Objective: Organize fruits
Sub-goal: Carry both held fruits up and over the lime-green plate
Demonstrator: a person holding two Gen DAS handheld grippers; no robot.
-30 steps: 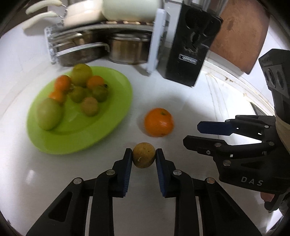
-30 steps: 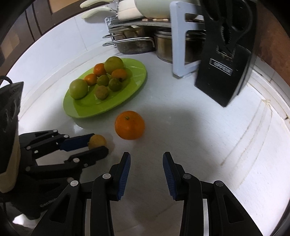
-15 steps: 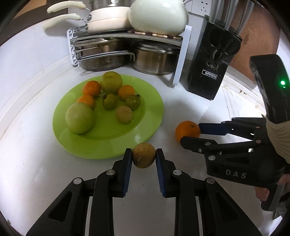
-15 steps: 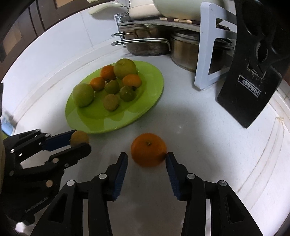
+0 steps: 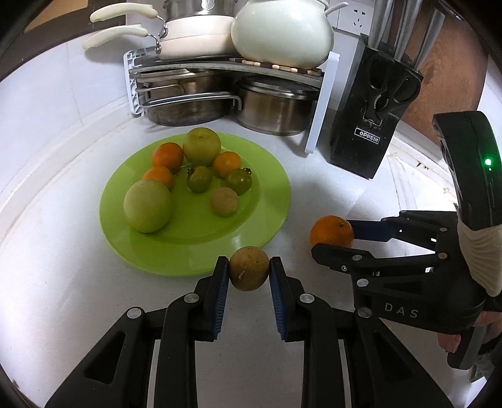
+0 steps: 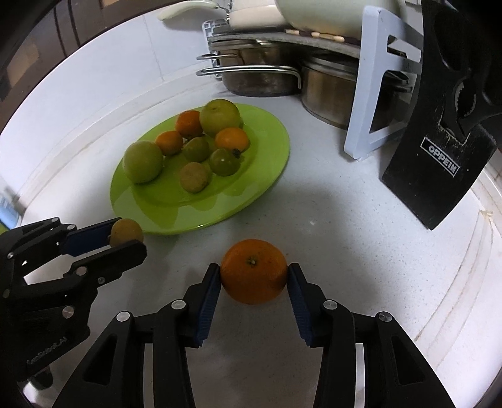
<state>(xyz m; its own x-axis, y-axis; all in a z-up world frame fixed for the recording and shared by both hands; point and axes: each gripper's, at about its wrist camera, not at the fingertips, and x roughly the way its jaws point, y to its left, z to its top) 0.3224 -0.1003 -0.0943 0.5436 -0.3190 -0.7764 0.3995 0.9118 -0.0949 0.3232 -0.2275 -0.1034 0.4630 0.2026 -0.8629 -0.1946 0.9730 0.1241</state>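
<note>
My left gripper [image 5: 248, 272] is shut on a small brown fruit [image 5: 248, 268] and holds it just in front of the near rim of a green plate [image 5: 269, 191]. The plate carries several green, orange and brown fruits. The brown fruit also shows in the right wrist view [image 6: 126, 231], held by the left gripper [image 6: 124, 237]. My right gripper [image 6: 253, 276] has a large orange [image 6: 253, 271] between its pads, which touch both its sides; the orange rests on the white counter right of the plate [image 6: 269, 125]. It also shows in the left wrist view [image 5: 331, 231].
A pot rack [image 5: 226, 67] with steel pots, a white pan and a white kettle [image 5: 282, 29] stands behind the plate. A black knife block [image 5: 373, 116] stands at the back right. The white counter [image 5: 56, 282] runs to a wall at the left.
My left gripper has carried the brown fruit up to the plate's near rim. My right gripper has moved forward around the orange and its pads have come against it.
</note>
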